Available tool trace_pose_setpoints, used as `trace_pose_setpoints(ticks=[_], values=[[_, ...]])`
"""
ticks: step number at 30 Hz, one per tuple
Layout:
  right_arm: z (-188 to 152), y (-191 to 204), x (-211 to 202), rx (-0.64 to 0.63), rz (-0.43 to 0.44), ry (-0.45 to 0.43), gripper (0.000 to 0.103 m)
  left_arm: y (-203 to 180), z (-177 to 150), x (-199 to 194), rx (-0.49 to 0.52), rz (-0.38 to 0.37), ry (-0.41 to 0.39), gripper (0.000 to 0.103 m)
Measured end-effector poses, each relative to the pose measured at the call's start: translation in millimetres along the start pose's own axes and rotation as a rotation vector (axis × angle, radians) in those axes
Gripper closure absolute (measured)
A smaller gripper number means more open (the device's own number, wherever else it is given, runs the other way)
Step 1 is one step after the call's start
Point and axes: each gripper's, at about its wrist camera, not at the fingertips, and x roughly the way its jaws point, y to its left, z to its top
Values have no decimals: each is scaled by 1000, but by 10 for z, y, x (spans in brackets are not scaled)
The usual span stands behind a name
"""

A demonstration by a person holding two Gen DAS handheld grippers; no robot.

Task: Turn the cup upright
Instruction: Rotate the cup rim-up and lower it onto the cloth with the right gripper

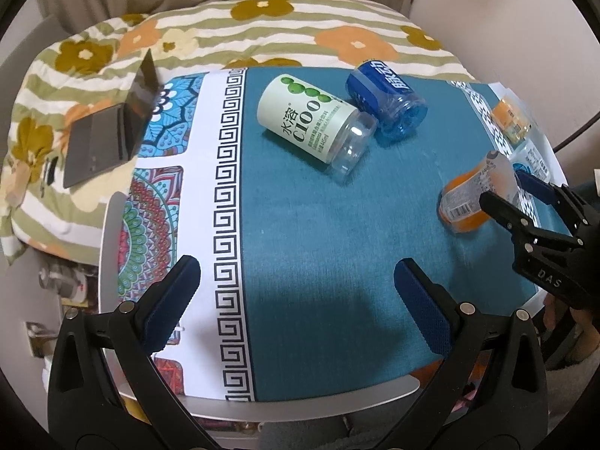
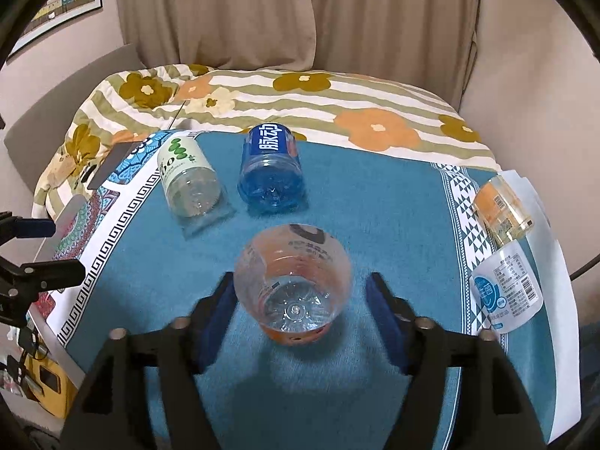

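An orange-labelled clear cup (image 2: 294,281) stands upright on the teal cloth, its open mouth up and its clear base visible inside. My right gripper (image 2: 302,313) is open, its blue pads on either side of the cup with gaps to both. In the left wrist view the same cup (image 1: 474,195) sits at the right with the right gripper (image 1: 512,197) around it. My left gripper (image 1: 296,292) is open and empty, hovering above the near part of the table.
A green-labelled cup (image 2: 187,183) and a blue cup (image 2: 270,174) lie on their sides at the back. A yellow cup (image 2: 500,212) and a white-blue cup (image 2: 506,294) lie at the right edge. A laptop (image 1: 112,127) rests on the flowered quilt (image 1: 262,33).
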Motion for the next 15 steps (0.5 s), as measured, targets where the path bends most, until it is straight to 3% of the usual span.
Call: trace_pose_setpoints(ticks=[3,5,15], values=[[-3,-37,-44,20,23,-14,8,-24,-18,-68,-13,8,-12,0],[-4,-51,-82,17,26,-17,2,-46,-28,-128,-25,12,-22,0],[138,-234,-702,55,28,-35,1,-346,-43,-775,-59,32,-140,0]])
